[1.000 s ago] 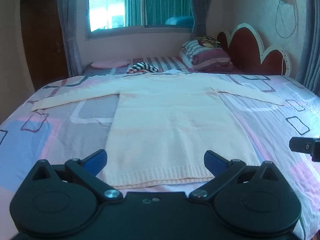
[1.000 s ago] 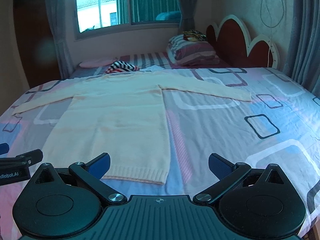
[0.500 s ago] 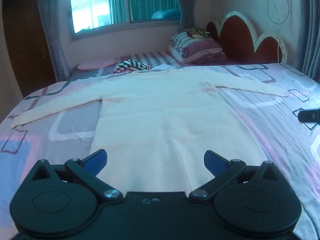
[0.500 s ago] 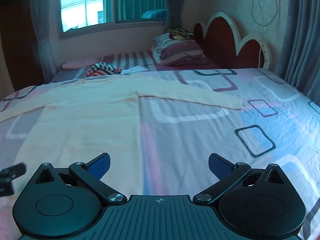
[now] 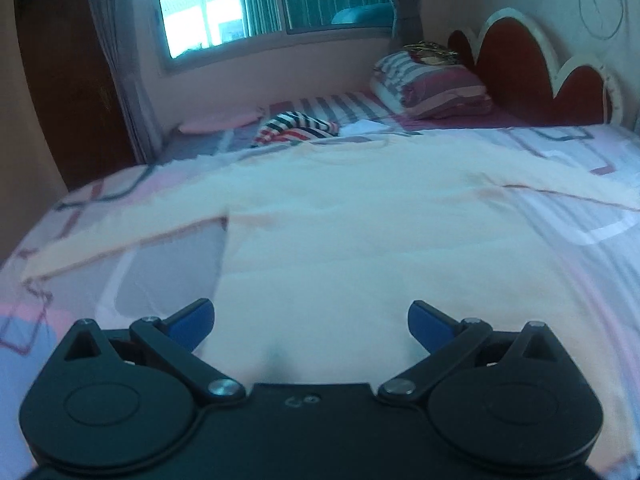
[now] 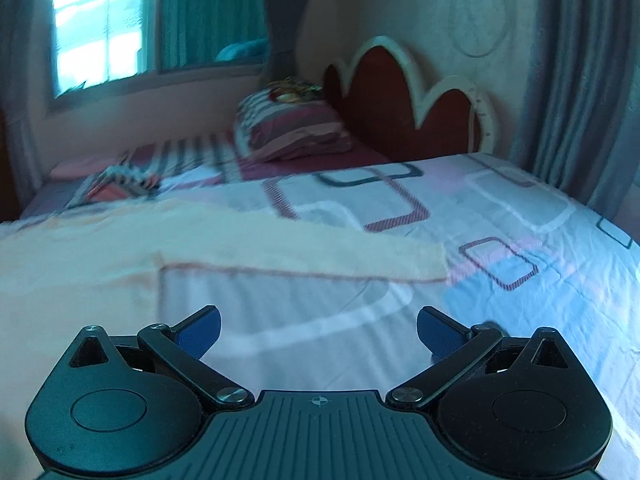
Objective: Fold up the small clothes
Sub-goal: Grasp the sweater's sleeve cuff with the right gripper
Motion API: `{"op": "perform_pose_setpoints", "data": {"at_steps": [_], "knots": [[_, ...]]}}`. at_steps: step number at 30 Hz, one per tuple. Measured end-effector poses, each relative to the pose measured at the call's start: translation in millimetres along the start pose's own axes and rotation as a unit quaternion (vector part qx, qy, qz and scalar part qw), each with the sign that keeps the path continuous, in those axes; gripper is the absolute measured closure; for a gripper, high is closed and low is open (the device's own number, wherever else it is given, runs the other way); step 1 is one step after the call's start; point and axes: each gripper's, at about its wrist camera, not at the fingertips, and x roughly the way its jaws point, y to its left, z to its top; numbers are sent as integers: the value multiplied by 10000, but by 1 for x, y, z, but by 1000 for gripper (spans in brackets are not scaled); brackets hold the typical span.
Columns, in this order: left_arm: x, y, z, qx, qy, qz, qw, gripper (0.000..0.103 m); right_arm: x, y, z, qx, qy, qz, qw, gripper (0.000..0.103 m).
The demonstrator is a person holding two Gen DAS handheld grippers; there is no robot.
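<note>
- Left tool (image 5: pixel 311 322): blue-padded fingers (image 5: pixel 192 322) spread wide apart, nothing between them; it hangs over the sweater's lower body.
- Right tool (image 6: pixel 318 330): fingers (image 6: pixel 438 334) likewise wide apart and empty, over bare sheet beside the sweater.
- Sweater (image 5: pixel 360 240): cream knit, laid flat on the bed with both sleeves stretched sideways. In the left view the body runs straight ahead of the tool, the neck at the far end; one sleeve (image 5: pixel 120 236) reaches ahead-left, the other passes out of frame ahead-right. In the right view the body lies ahead-left of the tool and a sleeve (image 6: pixel 320 256) crosses just ahead of the fingers, its cuff ending ahead-right. Whether either tool touches the cloth cannot be told.
- Bed (image 6: pixel 520 320): sheet in pale pink, blue and white with outlined rectangles, under both tools.
- Striped garment (image 5: pixel 298 128): dark, white and red, bunched beyond the sweater's neck, far ahead of the left tool.
- Pillows (image 5: pixel 432 84): striped stack, far ahead-right, against the headboard.
- Headboard (image 5: pixel 540 80): dark red scallops with pale edging, far ahead-right.
- Window (image 5: pixel 248 0): bright, with teal curtain, far ahead on the wall.
- Right view is motion-blurred; fine detail unreadable.
</note>
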Motion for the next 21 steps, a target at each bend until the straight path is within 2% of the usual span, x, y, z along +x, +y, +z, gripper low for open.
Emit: {"op": "perform_pose_setpoints", "data": {"at_steps": [2, 3, 4, 7, 13, 14, 15, 16, 19, 20, 21], "knots": [[7, 3, 5, -75, -36, 5, 10000, 0, 27, -15, 3, 205, 228, 290, 9991, 0], [12, 7, 8, -194, -24, -64, 9998, 0, 43, -21, 6, 179, 484, 524, 9973, 0], [17, 10, 11, -341, 4, -117, 9994, 0, 52, -25, 7, 178, 497, 542, 9971, 0], [30, 16, 19, -540, -8, -185, 9984, 0, 74, -43, 15, 319, 404, 296, 9982, 0], [67, 15, 29, -494, 40, 96, 9987, 1, 118, -100, 19, 1314, 188, -6, 9912, 1], [72, 15, 29, -487, 60, 138, 9987, 1, 121, -106, 19, 1398, 162, -16, 9900, 9], [76, 15, 29, -480, 78, 184, 9986, 1, 126, -111, 17, 1474, 144, -45, 9890, 29], [80, 16, 29, -476, 99, 235, 9985, 1, 132, -117, 15, 1553, 177, -92, 9877, 33], [91, 20, 29, -444, 156, 365, 9982, 2, 141, -128, 9, 1830, 238, -145, 9827, 33], [93, 23, 28, -461, 152, 403, 9980, 3, 142, -130, 6, 1889, 226, -159, 9816, 36], [95, 26, 29, -497, 146, 414, 9978, 6, 145, -134, 4, 1984, 191, -177, 9798, 45]]}}
